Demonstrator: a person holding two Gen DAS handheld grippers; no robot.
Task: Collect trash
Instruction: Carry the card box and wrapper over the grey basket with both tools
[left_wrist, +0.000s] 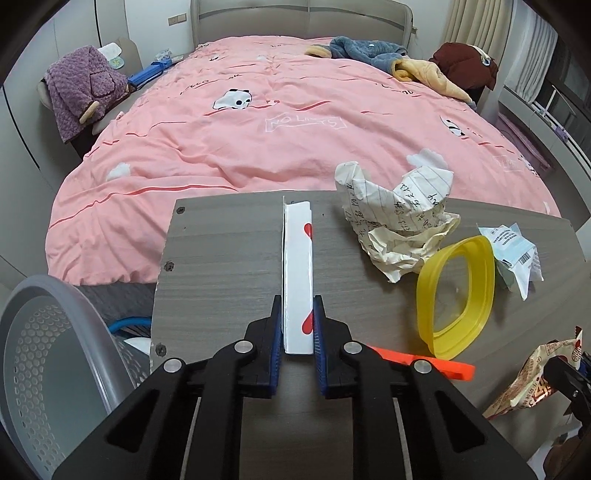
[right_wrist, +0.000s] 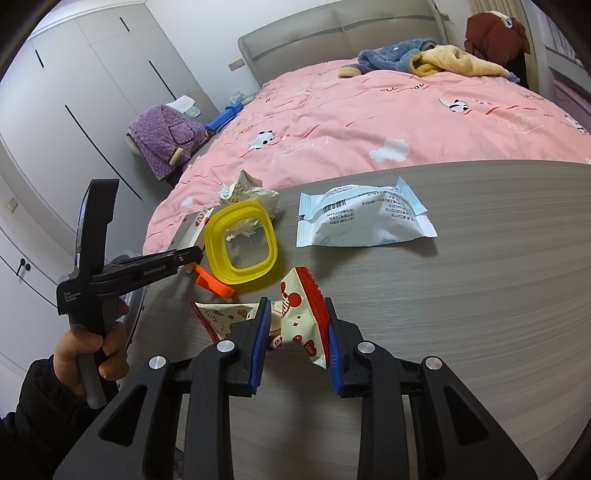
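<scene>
My left gripper (left_wrist: 297, 301) is shut on a slim white box with red hearts (left_wrist: 297, 251), standing on edge on the grey wood table (left_wrist: 221, 258). The right wrist view shows the same gripper (right_wrist: 192, 254) from the side, held by a hand. My right gripper (right_wrist: 295, 306) is shut on a cream and red snack wrapper (right_wrist: 301, 314) just above the table. Another cream wrapper (right_wrist: 221, 317) lies by its left finger. On the table also lie crumpled lined paper (left_wrist: 399, 210), a yellow plastic lid ring (left_wrist: 458, 295), an orange plastic piece (left_wrist: 424, 363) and a white and blue packet (right_wrist: 362, 218).
A grey perforated basket (left_wrist: 48, 332) stands below the table's left edge. Beyond the table is a bed with a pink cover (left_wrist: 277, 129) and clothes on it. A purple garment (left_wrist: 81, 88) hangs over a chair at the left. White wardrobes (right_wrist: 74, 92) line the wall.
</scene>
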